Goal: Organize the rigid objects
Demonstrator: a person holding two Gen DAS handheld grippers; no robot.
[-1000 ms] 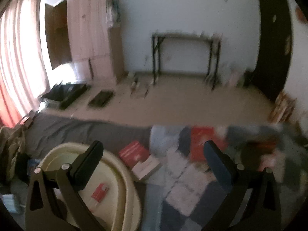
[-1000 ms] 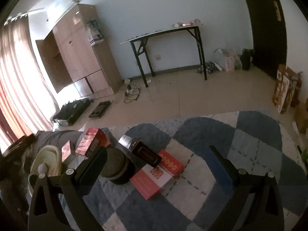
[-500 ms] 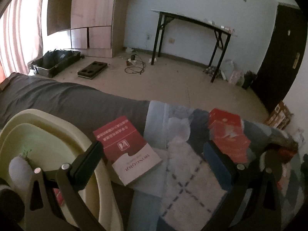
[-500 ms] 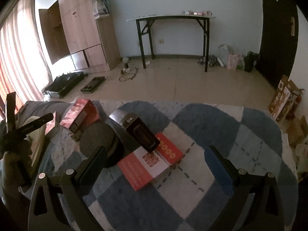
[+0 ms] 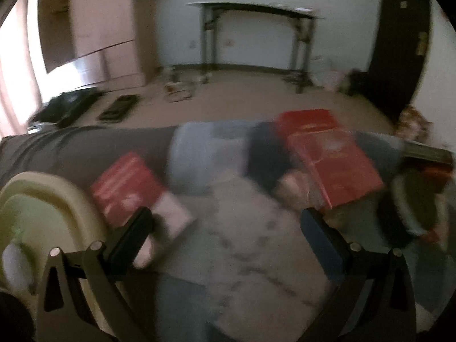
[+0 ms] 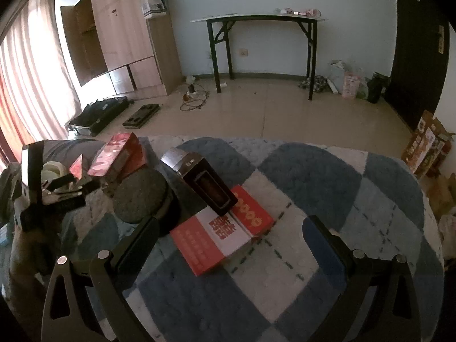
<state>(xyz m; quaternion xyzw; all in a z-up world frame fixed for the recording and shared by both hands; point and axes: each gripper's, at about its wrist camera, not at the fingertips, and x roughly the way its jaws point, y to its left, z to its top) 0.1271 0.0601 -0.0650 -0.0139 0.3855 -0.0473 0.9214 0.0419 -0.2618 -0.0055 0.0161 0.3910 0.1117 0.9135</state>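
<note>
In the blurred left wrist view my left gripper (image 5: 225,228) is open and empty above a checkered blanket (image 5: 250,245). A red-and-white book (image 5: 134,191) lies just beyond its left finger, beside a cream basin (image 5: 42,199). A red box (image 5: 330,159) lies ahead to the right. In the right wrist view my right gripper (image 6: 230,233) is open and empty. Right before it lies a red-and-white box (image 6: 211,236) with a dark brown box (image 6: 202,179) leaning on it, a round dark lid (image 6: 139,193) to the left and a red box (image 6: 119,154) behind.
The left gripper and the hand holding it show at the left of the right wrist view (image 6: 48,188). Beyond the blanket's far edge is tiled floor with a black-legged table (image 6: 262,22), a wooden wardrobe (image 6: 122,28), a black case (image 6: 99,111) and a dark door (image 6: 419,42).
My left gripper has swung right, away from the basin, so the red book sits by its left finger and the red box nearer. My right gripper has dropped closer to the boxes.
</note>
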